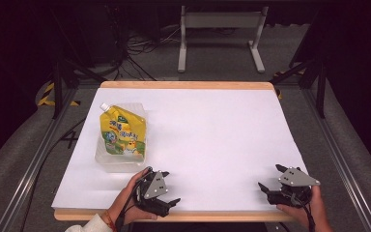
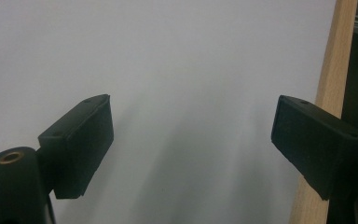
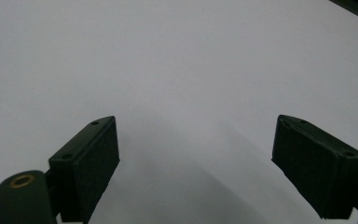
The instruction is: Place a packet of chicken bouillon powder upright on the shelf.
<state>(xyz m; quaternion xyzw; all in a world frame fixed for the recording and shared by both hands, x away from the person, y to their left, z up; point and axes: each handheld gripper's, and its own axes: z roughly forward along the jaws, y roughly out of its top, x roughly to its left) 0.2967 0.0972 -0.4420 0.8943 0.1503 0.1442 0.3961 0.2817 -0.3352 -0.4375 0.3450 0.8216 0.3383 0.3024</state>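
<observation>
A yellow spouted pouch [image 1: 123,133] with a white cap lies on a clear plastic tray [image 1: 107,163] at the left of the white table top [image 1: 212,135]. My left gripper [image 1: 171,187] rests near the front edge, just below and right of the tray, jaws pointing right. In the left gripper view the left gripper [image 2: 191,123] stands open over bare white surface, with the wooden table edge [image 2: 331,70] at the right. My right gripper [image 1: 270,176] sits at the front right, pointing left. In its own view the right gripper [image 3: 196,135] is open with nothing between the pads.
A white metal stand [image 1: 220,34] and loose cables [image 1: 140,48] are on the grey floor behind the table. Aluminium frame rails [image 1: 34,159] run along both sides. A wooden lip borders the table's far edge [image 1: 188,85].
</observation>
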